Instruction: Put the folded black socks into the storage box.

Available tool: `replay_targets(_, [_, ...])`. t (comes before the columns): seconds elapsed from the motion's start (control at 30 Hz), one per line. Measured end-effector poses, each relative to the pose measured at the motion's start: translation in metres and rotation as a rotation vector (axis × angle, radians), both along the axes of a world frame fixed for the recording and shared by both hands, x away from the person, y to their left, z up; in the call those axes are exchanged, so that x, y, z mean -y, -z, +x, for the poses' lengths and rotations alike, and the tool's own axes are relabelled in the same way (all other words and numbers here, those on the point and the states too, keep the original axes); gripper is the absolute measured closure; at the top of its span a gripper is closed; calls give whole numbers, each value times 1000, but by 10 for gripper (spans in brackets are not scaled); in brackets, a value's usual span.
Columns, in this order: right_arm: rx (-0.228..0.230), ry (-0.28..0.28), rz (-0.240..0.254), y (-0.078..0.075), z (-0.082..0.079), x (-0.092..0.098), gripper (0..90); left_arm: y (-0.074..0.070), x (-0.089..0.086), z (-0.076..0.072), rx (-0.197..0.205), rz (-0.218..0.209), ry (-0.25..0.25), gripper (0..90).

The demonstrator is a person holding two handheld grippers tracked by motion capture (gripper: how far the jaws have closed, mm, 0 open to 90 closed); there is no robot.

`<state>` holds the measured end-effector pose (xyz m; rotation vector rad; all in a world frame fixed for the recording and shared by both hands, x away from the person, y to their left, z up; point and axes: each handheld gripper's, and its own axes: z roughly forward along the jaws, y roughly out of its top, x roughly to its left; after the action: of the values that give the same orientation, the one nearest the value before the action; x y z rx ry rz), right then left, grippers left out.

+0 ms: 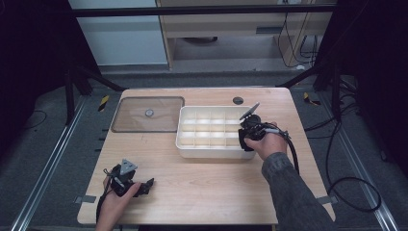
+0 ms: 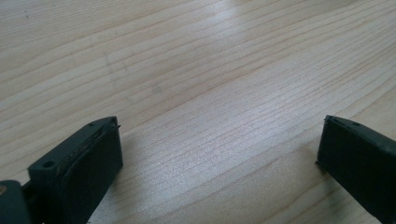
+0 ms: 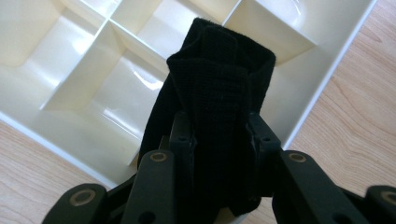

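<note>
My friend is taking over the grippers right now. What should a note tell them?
Right gripper: shut on a folded black cloth, held over the near right end of the white divided tray.
Left gripper: open, nothing between its jaws, low over bare table at the near left.
Done: cloth picked up and brought to the tray.
Left: probably lower the cloth into a compartment and let go. The clear lid lies left of the tray.

The left tool (image 1: 144,186) is black, topped by a grey three-cornered plate, with a dark cable trailing from its body. Seen close in the left gripper view, its two jaws are matte black blocks with a small round hole near each top edge. The right tool (image 1: 246,139) is black too, carrying a grey plate and a looping black cable. Its linkage bars show brass-coloured pivot screws. The right forearm wears a grey mottled sleeve (image 1: 293,192).
</note>
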<state>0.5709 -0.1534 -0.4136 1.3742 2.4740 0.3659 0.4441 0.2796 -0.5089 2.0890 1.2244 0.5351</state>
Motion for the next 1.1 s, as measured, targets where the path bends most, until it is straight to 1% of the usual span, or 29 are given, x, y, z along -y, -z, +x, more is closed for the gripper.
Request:
replay_targets(0.23, [-5,1,-10,5,-1,0,692,0,0,0,0,0,2,0])
replay_targets(0.27, [-10,9,-8,6,-1,-1,692,0,0,0,0,0,2,0])
replay_targets(0.5, [-20,11,-3,12,-3,1,691,0,0,0,1,0,2,0])
replay_targets(0.57, [-19,5,-5,12,-2,2,690,0,0,0,1,-1,2,0])
replay_targets(0.63, [-25,12,6,11,-2,3,688,0,0,0,1,-1,2,0])
replay_targets(0.73, [-27,8,7,11,-1,3,685,0,0,0,1,-1,2,0])
replay_targets(0.9, [-31,19,29,9,-1,5,663,0,0,0,1,0,2,0])
replay_targets(1.03, [-23,18,45,4,-3,6,624,0,0,0,1,0,2,0])
replay_targets(1.1, [-21,16,51,1,-4,6,582,0,0,0,0,0,2,0])
